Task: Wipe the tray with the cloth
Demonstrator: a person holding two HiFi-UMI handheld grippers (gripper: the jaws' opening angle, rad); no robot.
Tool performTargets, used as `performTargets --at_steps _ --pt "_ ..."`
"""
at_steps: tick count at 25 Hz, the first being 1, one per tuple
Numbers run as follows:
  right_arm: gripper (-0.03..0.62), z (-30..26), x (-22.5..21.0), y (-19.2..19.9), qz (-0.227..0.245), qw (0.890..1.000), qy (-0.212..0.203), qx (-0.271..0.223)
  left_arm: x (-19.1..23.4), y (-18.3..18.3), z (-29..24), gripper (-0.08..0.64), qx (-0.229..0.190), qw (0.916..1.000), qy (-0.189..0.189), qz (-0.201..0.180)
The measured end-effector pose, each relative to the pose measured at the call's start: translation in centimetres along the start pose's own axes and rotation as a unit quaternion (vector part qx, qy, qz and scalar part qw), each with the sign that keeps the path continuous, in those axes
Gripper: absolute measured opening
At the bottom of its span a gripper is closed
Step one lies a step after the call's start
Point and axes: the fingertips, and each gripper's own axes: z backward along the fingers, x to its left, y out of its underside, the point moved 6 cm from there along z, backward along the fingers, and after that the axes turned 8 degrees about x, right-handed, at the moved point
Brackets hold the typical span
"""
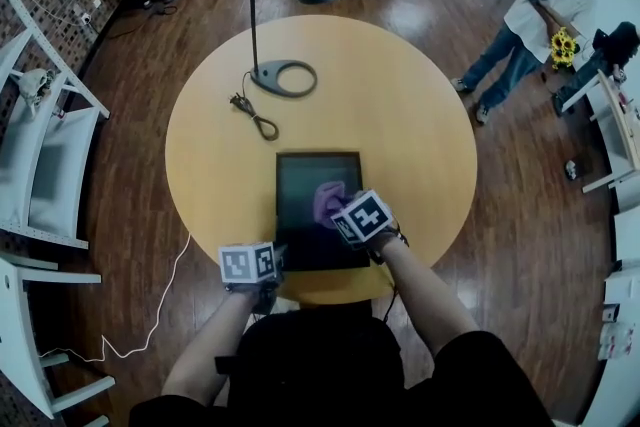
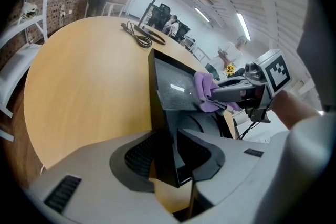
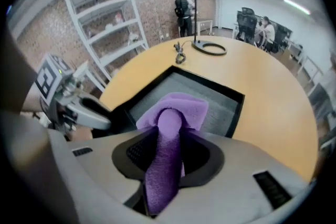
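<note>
Tray [image 1: 300,177] wiping, mid-stroke by the look of it. Steadies the black tray at far left with the left claw [image 2: 169,159], jaws closed on the near left rim, wall pinched between the pads. Keeps the tray flat on the near half of the round wooden desk [image 1: 420,125], long side running away from the body. Shows a dark tray floor, mostly bare toward the far end.

Further right, carries the purple cloth [image 3: 176,110] in the right claw [image 3: 167,152], jaws clamped on a bunched fold, with the loose wad bulging past the tips over the tray's near right part. Cannot confirm contact between wad and tray floor, though it seems likely.

Calls next for pressing the wad down and sweeping it toward the uncovered far end and into the corners. Needs the left hold kept firm against sliding, and the right clamp kept tight against losing the cloth.
</note>
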Motion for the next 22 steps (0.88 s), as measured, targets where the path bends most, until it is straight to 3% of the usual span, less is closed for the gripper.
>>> performTargets --at_steps 3,7,12,15,17,22 --pt "0.118 0.5 2.2 -1.7 0.006 0.996 -0.045 -0.071 0.0 1.0 1.4 0.151 0.000 0.9992 0.035 0.017" --pt "0.118 -0.3 6.6 -2.1 0.051 0.996 -0.049 -0.061 1.3 1.5 2.6 0.152 -0.012 0.9982 0.045 0.039" --pt "0.117 -1.8 9.6 -1.2 0.041 0.995 -0.068 -0.058 5.4 -4.6 2.3 0.152 -0.031 0.9976 0.039 0.047" --pt "0.118 -3.4 9.7 0.0 0.032 0.998 -0.045 -0.032 5.5 -8.9 0.0 0.153 -0.007 0.9995 0.028 0.008" --pt "0.118 -3.5 10.2 -0.1 0.020 0.998 -0.045 -0.044 4.7 -11.2 -1.7 0.153 0.003 0.9995 0.021 -0.022" --pt "0.117 -3.0 10.7 -1.1 0.017 0.997 -0.053 -0.060 2.6 -14.4 -5.5 0.150 0.043 0.9972 0.021 -0.057"
